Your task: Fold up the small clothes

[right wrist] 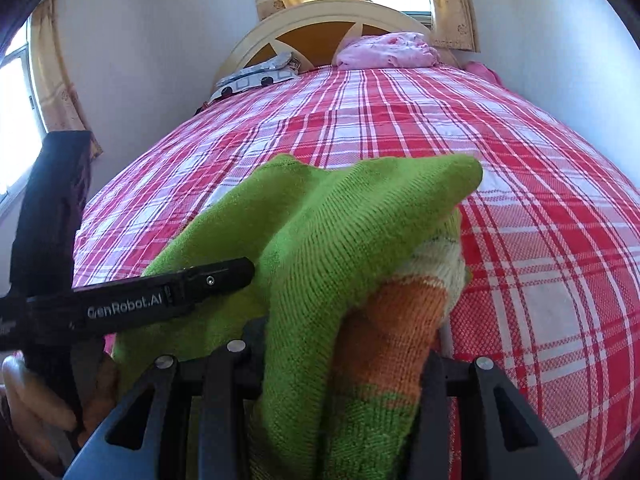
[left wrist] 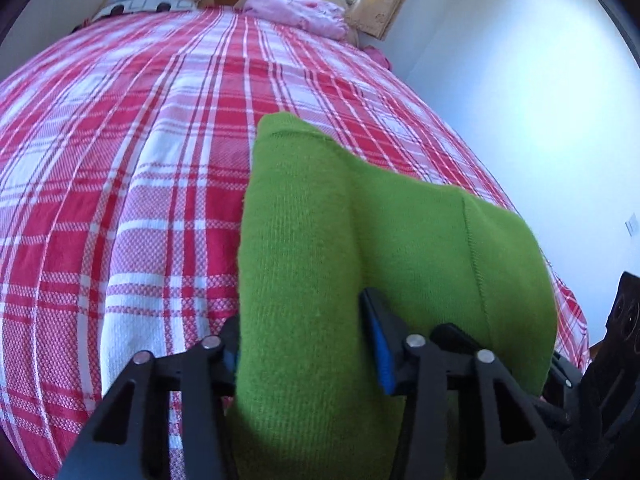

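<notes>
Both tools hold one green knitted garment (left wrist: 320, 248) up over the near end of a bed spread with a red-and-white plaid cover (left wrist: 120, 160). The left tool (left wrist: 308, 344) stands partly open with the green knit bunched between its blue-padded fingers (left wrist: 382, 356). The right tool (right wrist: 344, 356) is likewise partly closed on a thick fold showing orange and cream bands. A pink bundle (right wrist: 384, 50) lies far off by the headboard (right wrist: 320, 16).
</notes>
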The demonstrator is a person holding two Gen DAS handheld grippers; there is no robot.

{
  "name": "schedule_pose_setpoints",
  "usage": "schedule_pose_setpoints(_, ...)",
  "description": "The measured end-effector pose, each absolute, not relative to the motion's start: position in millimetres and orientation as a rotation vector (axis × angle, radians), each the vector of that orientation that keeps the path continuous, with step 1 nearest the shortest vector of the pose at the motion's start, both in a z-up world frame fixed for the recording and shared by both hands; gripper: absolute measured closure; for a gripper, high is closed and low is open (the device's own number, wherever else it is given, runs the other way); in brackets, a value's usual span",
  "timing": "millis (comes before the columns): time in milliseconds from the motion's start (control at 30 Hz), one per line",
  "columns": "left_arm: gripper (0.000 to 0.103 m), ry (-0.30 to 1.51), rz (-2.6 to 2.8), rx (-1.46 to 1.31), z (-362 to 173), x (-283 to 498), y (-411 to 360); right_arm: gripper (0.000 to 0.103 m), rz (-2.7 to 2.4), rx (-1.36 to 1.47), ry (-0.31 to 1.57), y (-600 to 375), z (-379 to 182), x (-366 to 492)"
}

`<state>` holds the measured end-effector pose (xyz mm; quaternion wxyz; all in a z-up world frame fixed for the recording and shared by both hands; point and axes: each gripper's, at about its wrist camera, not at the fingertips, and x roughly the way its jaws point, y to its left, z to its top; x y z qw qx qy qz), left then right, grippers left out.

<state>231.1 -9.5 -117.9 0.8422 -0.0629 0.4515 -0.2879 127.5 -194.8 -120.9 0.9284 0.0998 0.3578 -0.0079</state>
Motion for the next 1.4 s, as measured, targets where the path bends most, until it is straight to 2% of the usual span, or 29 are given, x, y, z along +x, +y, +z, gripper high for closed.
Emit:
schedule_pose_setpoints(233, 0.066, 0.92, -0.599, -0.137, -108, 223, -7, 0.064, -0.031, 0.175, 0.73, -189, -115, 124)
schedule_pose_setpoints(733, 0.069, 0.822, -0.669, -0.127, -68, 189, -19, 0.064, -0.077, 0.119, 0.639, -187, -66, 80)
schedule_pose_setpoints(1133, 0.069, 0.793, -0.896, -0.035, -37, 161, -126, 0.064, -0.25, 0.08, 0.58, -269, -29, 21)
schedule_pose_setpoints(1400, 0.069, 0.802, -1.031, 0.056, -41, 128, -217, 0.064, -0.423, 0.115, 0.56, -342, -33, -30)
